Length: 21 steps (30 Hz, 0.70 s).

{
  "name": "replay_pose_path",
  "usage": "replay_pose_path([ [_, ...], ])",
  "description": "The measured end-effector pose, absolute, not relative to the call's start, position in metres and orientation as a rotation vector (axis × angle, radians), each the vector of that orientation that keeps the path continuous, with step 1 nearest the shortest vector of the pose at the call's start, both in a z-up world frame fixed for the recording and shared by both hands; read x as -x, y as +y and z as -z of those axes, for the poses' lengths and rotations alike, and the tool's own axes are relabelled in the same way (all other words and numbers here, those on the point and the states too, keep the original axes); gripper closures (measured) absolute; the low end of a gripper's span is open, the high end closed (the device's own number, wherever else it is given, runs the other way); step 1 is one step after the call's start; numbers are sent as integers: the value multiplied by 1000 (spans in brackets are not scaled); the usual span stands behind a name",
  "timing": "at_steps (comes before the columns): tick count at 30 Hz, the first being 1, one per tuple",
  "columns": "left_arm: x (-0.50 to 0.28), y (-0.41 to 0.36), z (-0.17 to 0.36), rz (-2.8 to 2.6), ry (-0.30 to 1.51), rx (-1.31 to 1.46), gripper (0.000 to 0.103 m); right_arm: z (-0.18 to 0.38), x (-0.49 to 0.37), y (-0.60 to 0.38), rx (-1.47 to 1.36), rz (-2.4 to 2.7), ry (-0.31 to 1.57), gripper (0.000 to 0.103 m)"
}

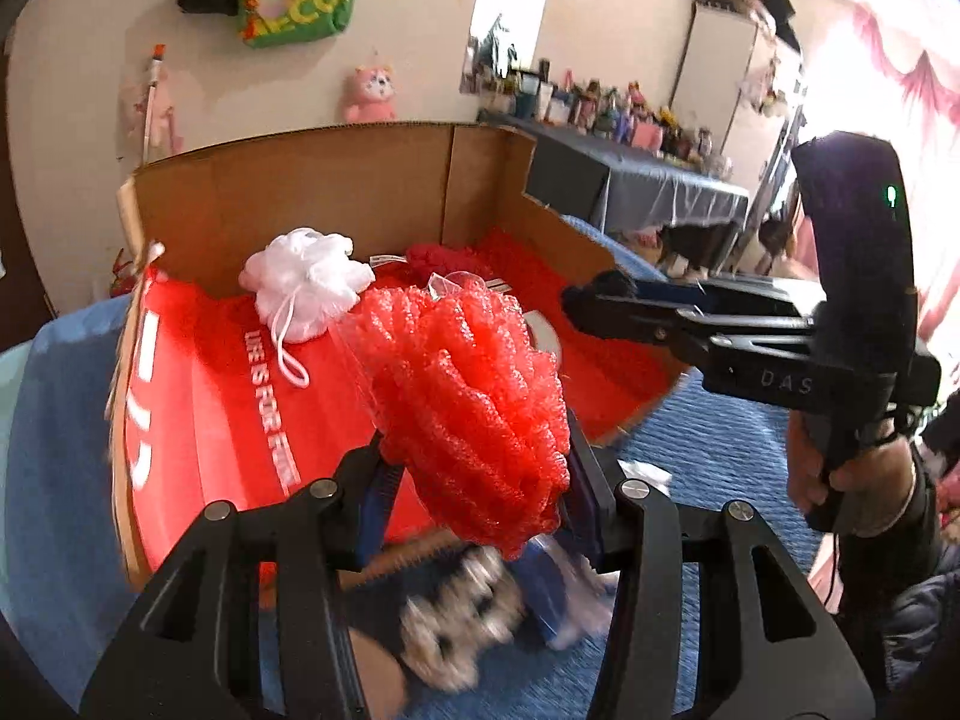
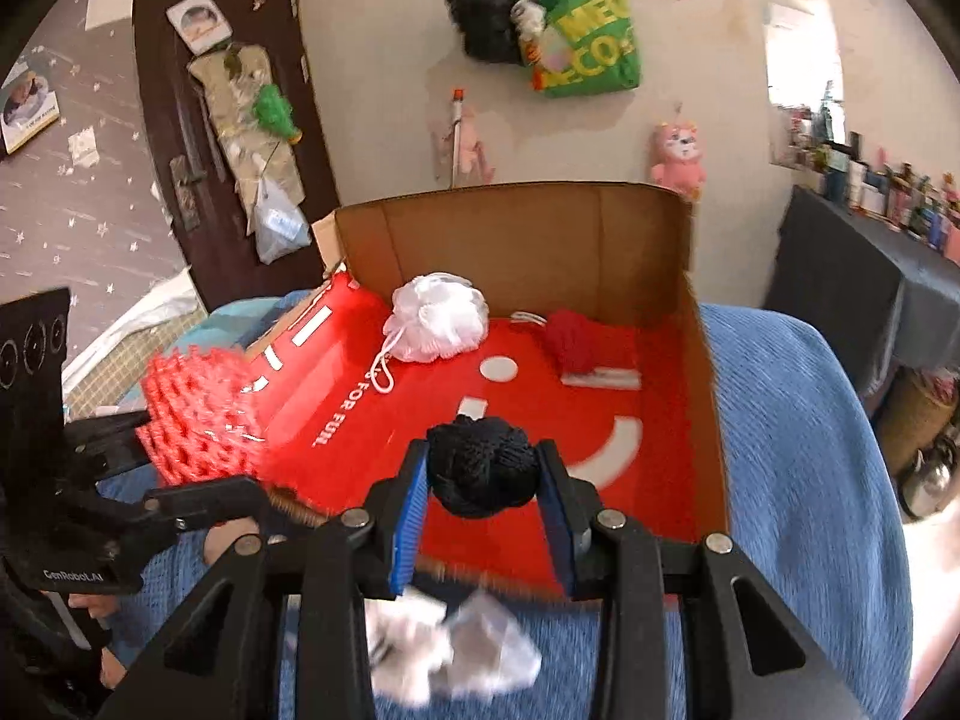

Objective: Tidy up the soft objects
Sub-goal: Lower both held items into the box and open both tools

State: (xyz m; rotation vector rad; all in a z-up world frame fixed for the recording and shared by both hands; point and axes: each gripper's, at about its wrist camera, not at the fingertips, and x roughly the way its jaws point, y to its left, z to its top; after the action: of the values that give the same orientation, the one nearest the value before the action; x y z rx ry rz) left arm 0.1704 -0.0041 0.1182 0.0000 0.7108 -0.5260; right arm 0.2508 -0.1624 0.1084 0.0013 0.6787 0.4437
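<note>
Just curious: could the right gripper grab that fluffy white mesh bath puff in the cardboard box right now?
Probably not yet: the right gripper is shut on a black knitted ball. The white puff itself lies uncovered.

White lettering on the red lining of the cardboard box reads "LIFE IS FOR FUN" as best it shows, the right gripper body carries "DAS", the left gripper "GenRoboT.AI", and the green bag shows "MEG" over "ECO".
</note>
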Motion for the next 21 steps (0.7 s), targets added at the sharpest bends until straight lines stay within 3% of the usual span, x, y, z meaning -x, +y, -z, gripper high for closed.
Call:
replay_pose_path([
  [11,-274,-18,-96,549,902,-103,57,-80,-376,-139,-29,-496,920,65],
  [21,-317,-25,-69,520,1013,-143,57,-53,-418,-134,-63,-478,1042,65],
])
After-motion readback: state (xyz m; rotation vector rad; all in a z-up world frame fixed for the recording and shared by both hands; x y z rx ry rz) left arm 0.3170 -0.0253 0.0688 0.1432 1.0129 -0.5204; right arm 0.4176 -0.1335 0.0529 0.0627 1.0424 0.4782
